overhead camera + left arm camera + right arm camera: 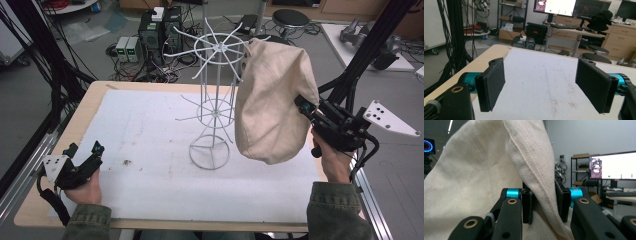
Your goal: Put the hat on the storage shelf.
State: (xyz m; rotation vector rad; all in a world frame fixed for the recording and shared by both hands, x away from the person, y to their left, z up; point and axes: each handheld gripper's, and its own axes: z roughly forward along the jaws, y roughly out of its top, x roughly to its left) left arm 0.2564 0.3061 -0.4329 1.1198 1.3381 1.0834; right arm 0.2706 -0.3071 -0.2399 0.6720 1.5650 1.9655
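1. From the high view, I am watching the right gripper (304, 106) pinching the side of a beige cloth hat (272, 100), which is hanging against the white wire rack (215, 100) with its crown up near the top ring of spokes. The rack is standing upright near the middle of the white surface (150, 150). The hat is sagging and folding under its own weight, so I am judging it soft, light and limp, nothing fragile about it.

2. Also in the high view, the left gripper (85, 157) is resting low at the near left of the surface, well apart from rack and hat, with nothing in it.

3. In the left gripper view, the left gripper's jaws are standing wide, with only bare surface (536, 82) lying between the black pads (495, 80).

4. In the right gripper view, the right gripper (544, 202) is showing its jaws drawn narrow on a thick seamed fold of the hat (486, 170), cloth bulging above and below the pads.

5. My judgement: loose canvas like this is tending to slip and swing, so a doubled seam or brim edge is giving the firmest hold. A single layer is likely creeping out, and the spokes could be snagging it.
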